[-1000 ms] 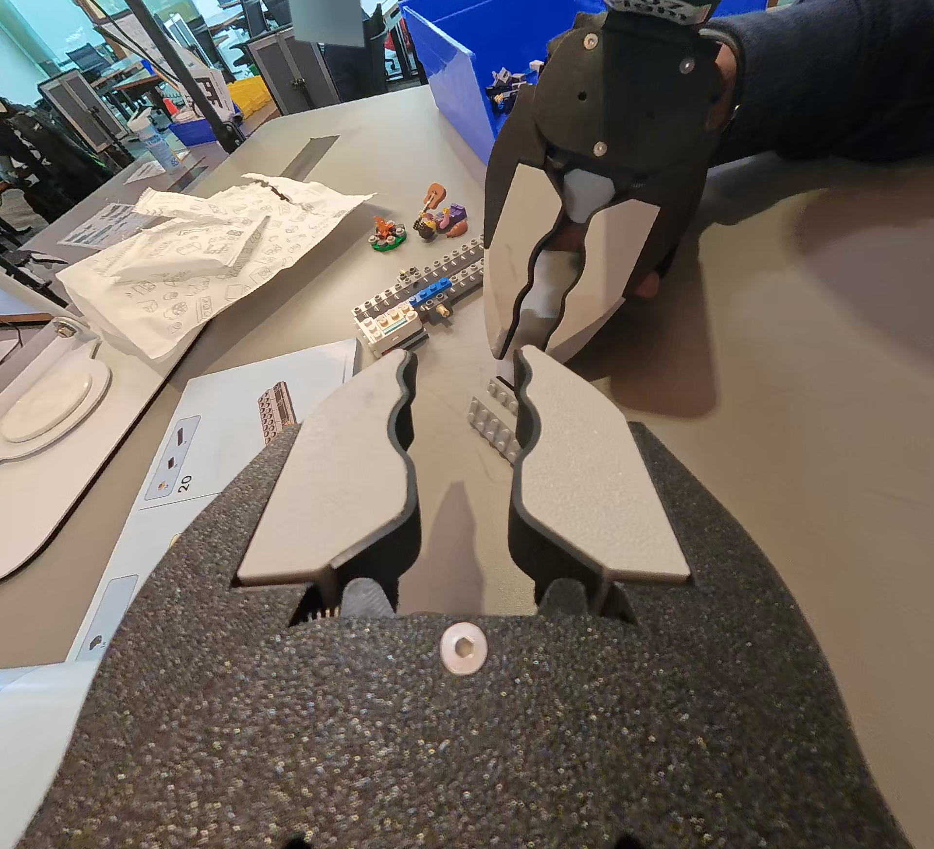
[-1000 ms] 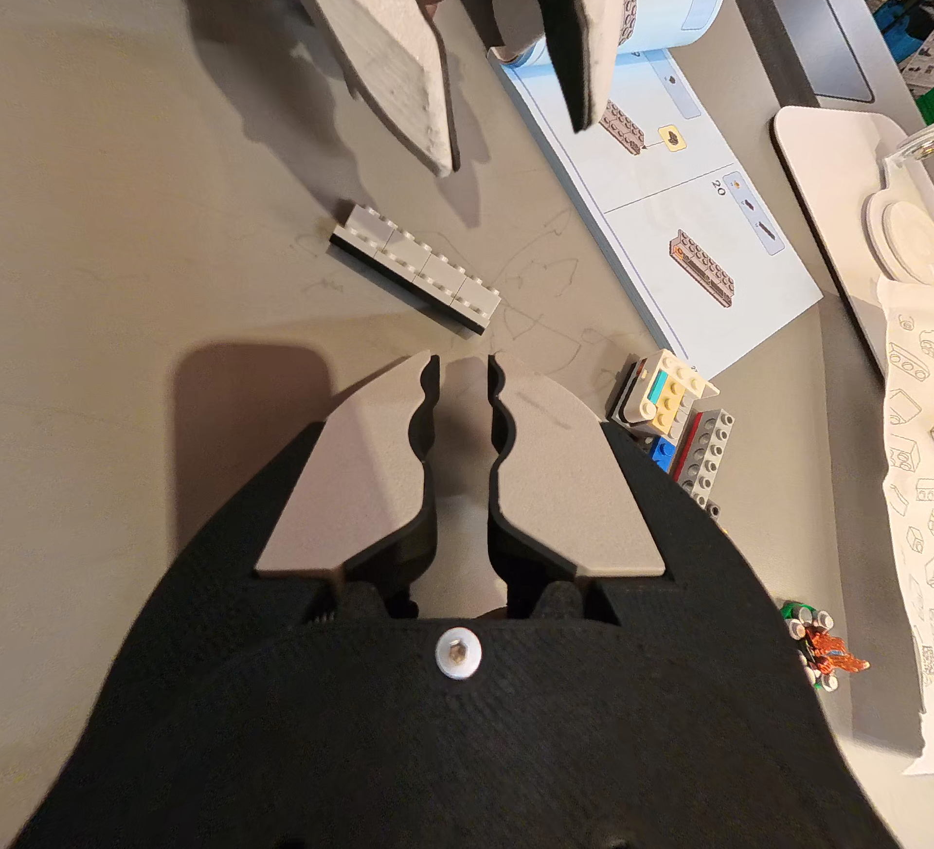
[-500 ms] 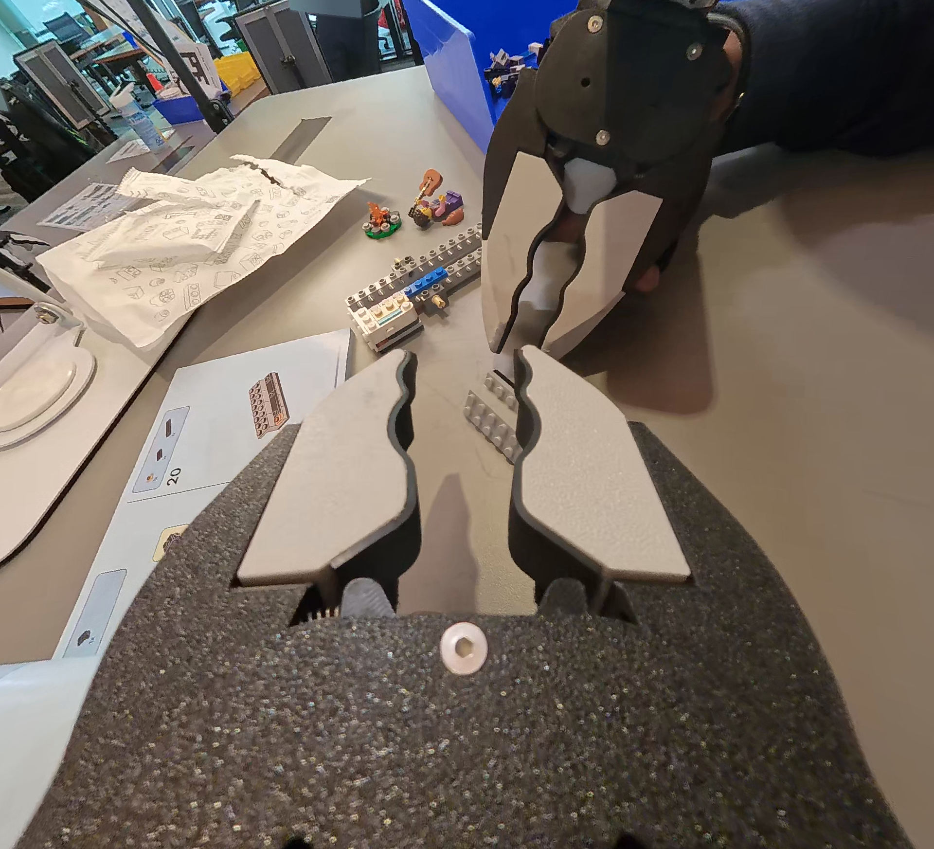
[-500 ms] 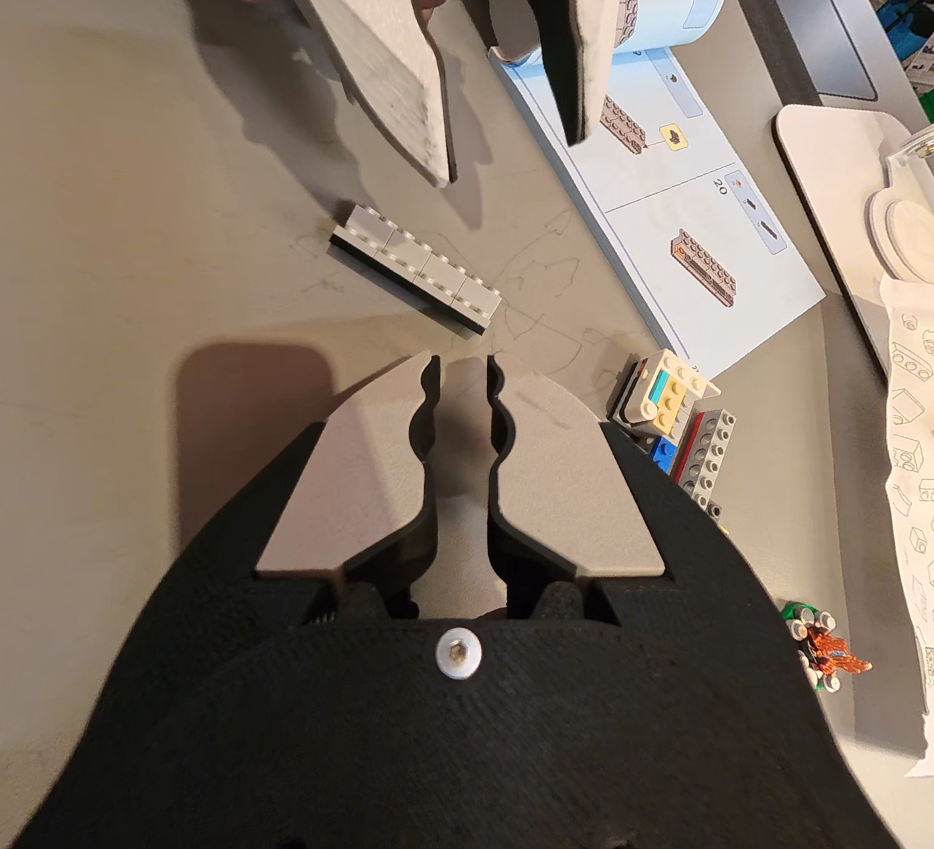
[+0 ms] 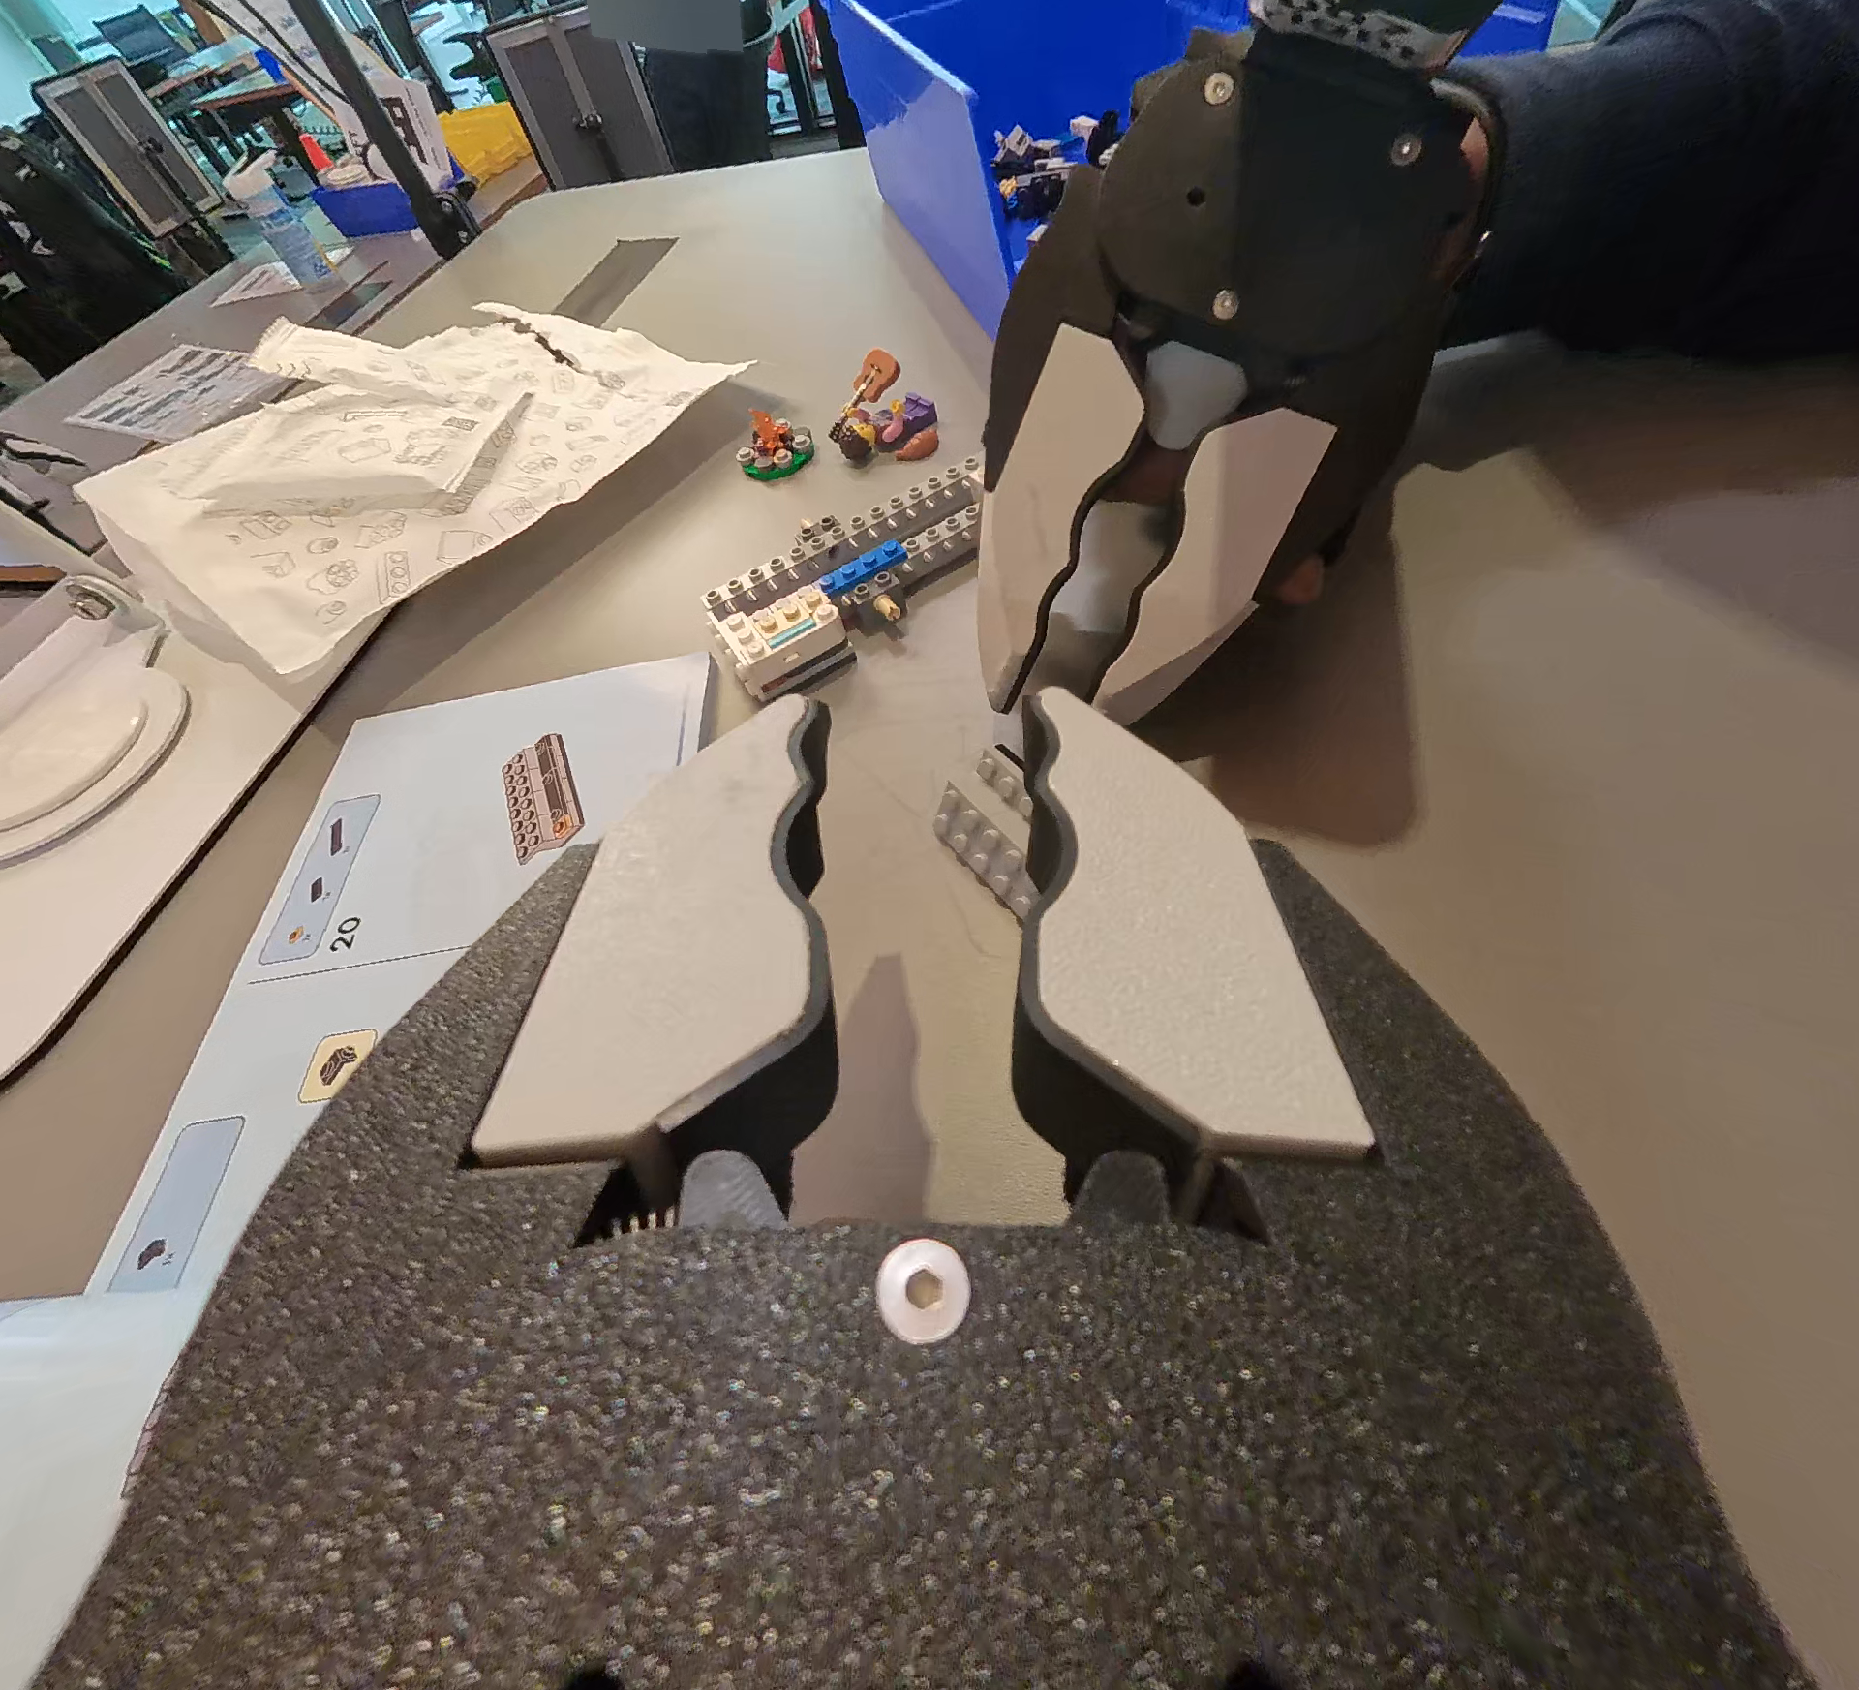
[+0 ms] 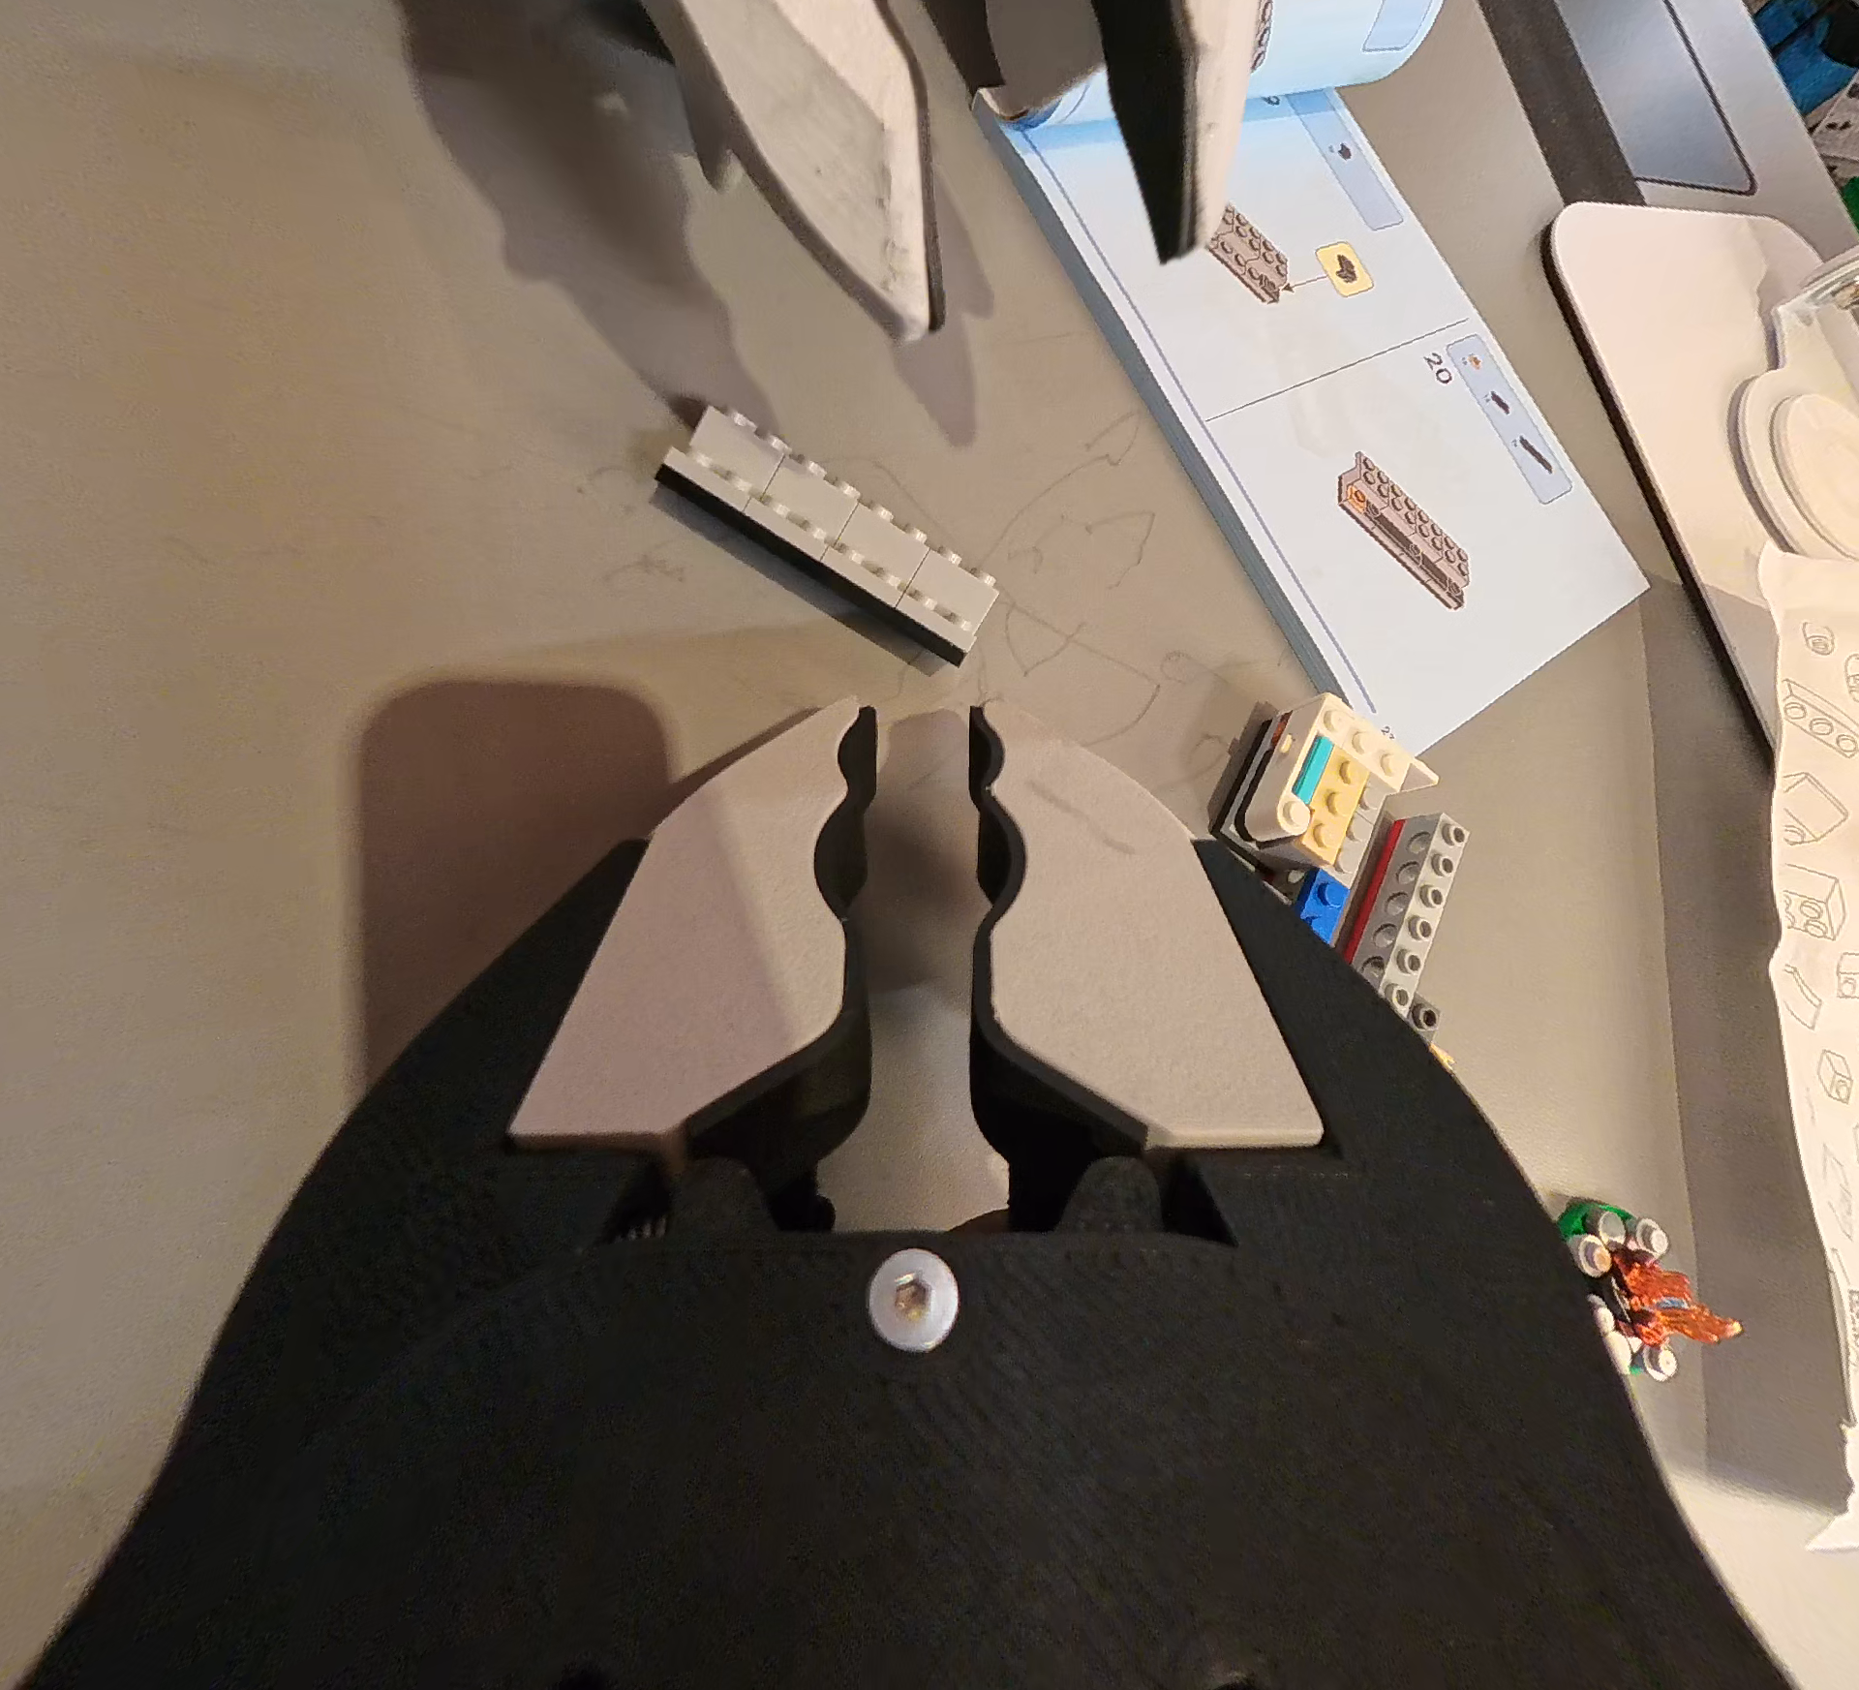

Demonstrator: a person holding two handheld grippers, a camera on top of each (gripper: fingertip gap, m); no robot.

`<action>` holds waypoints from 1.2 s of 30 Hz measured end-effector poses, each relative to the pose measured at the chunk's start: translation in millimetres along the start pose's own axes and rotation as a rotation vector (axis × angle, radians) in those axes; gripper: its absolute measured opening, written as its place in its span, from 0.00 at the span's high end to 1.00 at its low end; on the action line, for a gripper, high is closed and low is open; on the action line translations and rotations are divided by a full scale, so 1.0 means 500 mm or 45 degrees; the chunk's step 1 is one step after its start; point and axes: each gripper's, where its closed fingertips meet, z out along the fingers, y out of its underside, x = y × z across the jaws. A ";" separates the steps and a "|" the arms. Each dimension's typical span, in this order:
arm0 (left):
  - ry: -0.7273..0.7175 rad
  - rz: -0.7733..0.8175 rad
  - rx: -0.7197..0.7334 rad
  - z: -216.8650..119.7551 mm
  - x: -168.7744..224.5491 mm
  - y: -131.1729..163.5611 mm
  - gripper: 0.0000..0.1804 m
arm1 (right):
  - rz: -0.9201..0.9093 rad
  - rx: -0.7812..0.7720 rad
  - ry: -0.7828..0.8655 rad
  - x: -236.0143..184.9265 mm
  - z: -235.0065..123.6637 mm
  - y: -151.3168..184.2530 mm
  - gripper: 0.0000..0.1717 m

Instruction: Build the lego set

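A strip of light grey tiles on a black plate (image 6: 830,535) lies flat on the grey table (image 6: 251,334). It also shows in the left wrist view (image 5: 981,827), partly behind my right-hand finger. My left gripper (image 5: 920,716) is open and empty just above the table, with the strip beside its right finger. In the right wrist view it hangs over the strip's far side (image 6: 1041,291). My right gripper (image 6: 920,716) is shut on a small light grey piece (image 6: 920,796) that fills the gap between its pads. It hovers close to the strip's near side and faces the left gripper (image 5: 1056,686).
A partial brick build (image 5: 805,605) (image 6: 1338,827) and an open instruction booklet (image 5: 453,837) (image 6: 1358,434) lie left of the grippers. Beyond are white paper bags (image 5: 382,474), two small figures (image 5: 885,424), a blue bin (image 5: 936,132) and a white tray (image 5: 101,887).
The left gripper has shifted slightly, and its view of the table has slid a little. Both jaws keep their width. The grey strip has not moved.
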 end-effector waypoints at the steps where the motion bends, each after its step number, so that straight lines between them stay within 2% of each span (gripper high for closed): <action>1: 0.003 -0.005 0.005 -0.001 0.000 -0.001 0.79 | 0.001 0.001 -0.001 0.000 0.000 0.000 0.90; 21: 0.073 -0.085 -0.037 0.007 -0.001 0.007 0.81 | 0.006 -0.001 -0.015 -0.002 -0.001 0.001 0.90; 36: 0.098 -0.157 0.004 0.002 -0.009 0.000 0.84 | 0.007 -0.002 -0.021 -0.002 0.000 0.000 0.90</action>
